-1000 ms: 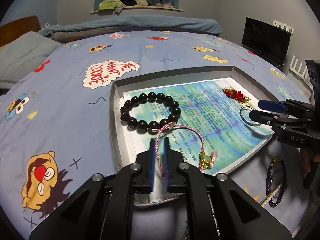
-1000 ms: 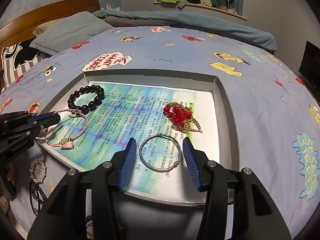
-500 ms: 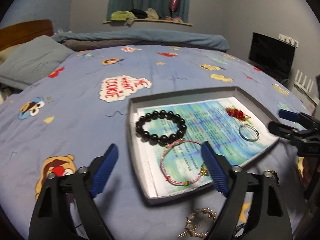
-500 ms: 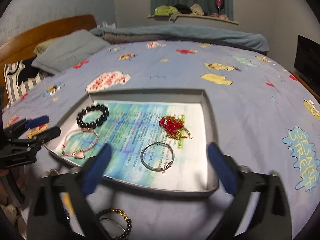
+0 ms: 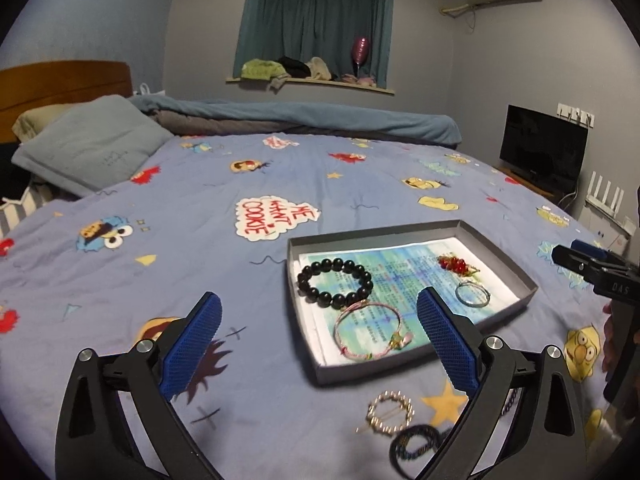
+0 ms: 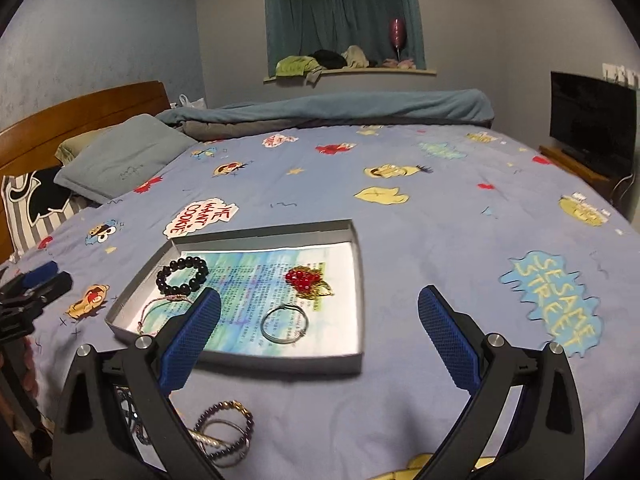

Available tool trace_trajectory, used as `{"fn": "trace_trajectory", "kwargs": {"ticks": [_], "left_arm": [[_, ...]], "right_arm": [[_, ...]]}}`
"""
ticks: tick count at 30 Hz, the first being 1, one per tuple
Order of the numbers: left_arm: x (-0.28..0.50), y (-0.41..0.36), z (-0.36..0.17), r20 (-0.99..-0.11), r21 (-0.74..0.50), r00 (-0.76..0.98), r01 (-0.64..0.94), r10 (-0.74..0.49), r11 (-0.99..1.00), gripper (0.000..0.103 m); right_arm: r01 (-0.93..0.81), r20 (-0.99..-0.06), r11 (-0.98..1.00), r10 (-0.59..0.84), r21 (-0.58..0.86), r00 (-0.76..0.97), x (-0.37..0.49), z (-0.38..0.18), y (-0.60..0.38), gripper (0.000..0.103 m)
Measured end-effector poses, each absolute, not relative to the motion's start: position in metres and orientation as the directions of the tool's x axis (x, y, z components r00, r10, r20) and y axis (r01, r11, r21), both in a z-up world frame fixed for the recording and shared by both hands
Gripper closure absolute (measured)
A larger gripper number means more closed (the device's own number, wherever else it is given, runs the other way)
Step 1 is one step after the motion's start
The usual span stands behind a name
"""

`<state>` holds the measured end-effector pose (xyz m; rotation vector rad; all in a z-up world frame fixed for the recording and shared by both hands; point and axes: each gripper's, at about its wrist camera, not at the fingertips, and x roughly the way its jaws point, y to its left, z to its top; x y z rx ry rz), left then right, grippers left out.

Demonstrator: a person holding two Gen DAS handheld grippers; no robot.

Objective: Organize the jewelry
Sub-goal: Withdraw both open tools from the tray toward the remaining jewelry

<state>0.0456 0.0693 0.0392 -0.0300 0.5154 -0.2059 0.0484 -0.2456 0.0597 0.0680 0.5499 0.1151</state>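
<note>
Both grippers have pulled back from the tray (image 5: 500, 256), left gripper (image 5: 320, 344) and right gripper (image 6: 320, 338) each with jaws wide and empty. At frame centre the tray holds black beads (image 5: 335, 282), a pink cord (image 5: 368, 330), a red brooch (image 6: 306, 280) and a ring (image 6: 285, 324); more bracelets (image 6: 224, 428) lie on the bed (image 6: 420, 240), lower frame

Bedsheet (image 6: 420, 240) prints: "ME WANT COOKIE", "SESAME STREET". Right gripper (image 5: 600, 270) body: "DAS".
</note>
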Motion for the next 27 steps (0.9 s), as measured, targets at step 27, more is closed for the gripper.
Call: {"fn": "trace_trajectory", "kwargs": {"ticks": [27], "left_arm": [[-0.024,0.063,-0.029,-0.634,-0.098,0.730,0.250,-0.254,0.963,0.006]], "right_arm": [[-0.259,-0.616,0.964,0.240,0.059,0.750,-0.029,0.005,-0.218,0.006]]}}
